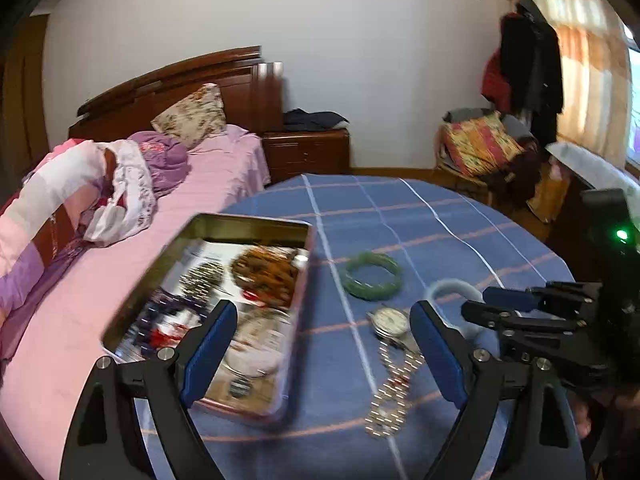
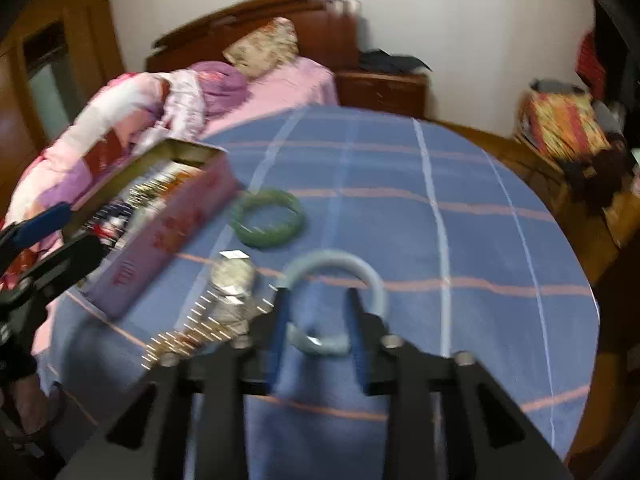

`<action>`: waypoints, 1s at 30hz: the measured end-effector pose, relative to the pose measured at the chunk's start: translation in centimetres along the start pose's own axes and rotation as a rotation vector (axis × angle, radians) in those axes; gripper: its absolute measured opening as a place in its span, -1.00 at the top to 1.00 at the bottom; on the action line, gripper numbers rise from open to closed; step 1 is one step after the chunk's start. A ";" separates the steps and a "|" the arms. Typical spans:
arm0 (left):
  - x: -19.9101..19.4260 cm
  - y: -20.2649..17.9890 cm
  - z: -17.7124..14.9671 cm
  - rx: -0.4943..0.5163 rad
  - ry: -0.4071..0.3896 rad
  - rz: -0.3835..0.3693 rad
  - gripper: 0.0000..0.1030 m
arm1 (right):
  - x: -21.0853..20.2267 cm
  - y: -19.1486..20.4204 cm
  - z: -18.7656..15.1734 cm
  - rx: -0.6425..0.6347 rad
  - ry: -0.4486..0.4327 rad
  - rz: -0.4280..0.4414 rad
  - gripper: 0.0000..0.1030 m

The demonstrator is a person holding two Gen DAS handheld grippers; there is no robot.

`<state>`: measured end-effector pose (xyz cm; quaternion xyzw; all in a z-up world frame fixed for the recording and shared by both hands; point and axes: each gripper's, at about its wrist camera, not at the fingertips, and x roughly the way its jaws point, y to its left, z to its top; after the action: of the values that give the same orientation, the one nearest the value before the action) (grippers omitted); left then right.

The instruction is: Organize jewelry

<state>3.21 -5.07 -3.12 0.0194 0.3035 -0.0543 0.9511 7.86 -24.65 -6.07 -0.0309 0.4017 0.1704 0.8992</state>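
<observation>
An open pink tin box (image 1: 248,224) (image 2: 160,232) holding beaded bracelets (image 1: 266,272) and other pieces sits at the left of the blue checked tablecloth (image 1: 400,208). Beside it lie a green bangle (image 1: 372,257) (image 2: 272,194) and a metal-band wristwatch (image 1: 390,322) (image 2: 234,276). My left gripper (image 1: 324,310) (image 2: 82,224) stands open wide, one finger over the tin, the other right of the watch. My right gripper (image 2: 318,294) (image 1: 476,300) is partly open, its fingers astride the near arc of a pale blue bangle (image 2: 336,258) (image 1: 452,285) that rests on the cloth.
A bed with pink sheets and bundled quilts (image 1: 100,184) borders the table on the left. A wooden nightstand (image 1: 308,152) stands against the far wall. A chair piled with cushions (image 1: 480,144) and hanging coats is at the right. The round table's edge (image 2: 576,272) curves off at the right.
</observation>
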 end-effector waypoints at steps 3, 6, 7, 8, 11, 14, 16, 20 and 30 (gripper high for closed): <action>0.6 -1.7 -0.7 0.036 0.025 -0.026 -0.71 | 0.3 -0.6 -0.8 0.027 0.009 0.002 0.06; 0.8 -3.2 -1.2 0.074 0.033 -0.033 -0.71 | 0.4 -0.9 -0.7 0.040 0.013 -0.009 0.06; 1.0 -3.4 -1.3 0.082 0.036 -0.037 -0.71 | 0.3 -1.1 -0.6 0.046 0.008 -0.021 0.06; 1.2 -3.7 -1.5 0.085 0.046 -0.038 -0.71 | 0.2 -1.3 -0.5 0.054 0.003 -0.032 0.06; 2.2 -3.8 -1.8 0.072 0.091 -0.059 -0.70 | 0.8 -2.0 -0.2 0.071 0.021 -0.041 0.06; 3.2 -4.2 -2.2 0.077 0.139 -0.073 -0.45 | 1.5 -2.5 0.0 0.086 0.045 -0.041 0.06; 3.9 -4.6 -2.4 0.084 0.174 -0.092 -0.43 | 1.6 -2.5 -0.1 0.081 0.049 -0.052 0.06; 5.3 -4.3 -2.5 0.058 0.244 -0.109 -0.20 | 1.6 -2.4 -0.2 0.073 0.052 -0.058 0.13; 5.9 -4.4 -2.8 0.037 0.299 -0.185 0.68 | 1.4 -1.9 -0.5 0.046 0.061 -0.057 0.71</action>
<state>5.87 -9.80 -8.89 0.0169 0.4410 -0.1439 0.8857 9.02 -26.10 -7.60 -0.0267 0.4316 0.1346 0.8916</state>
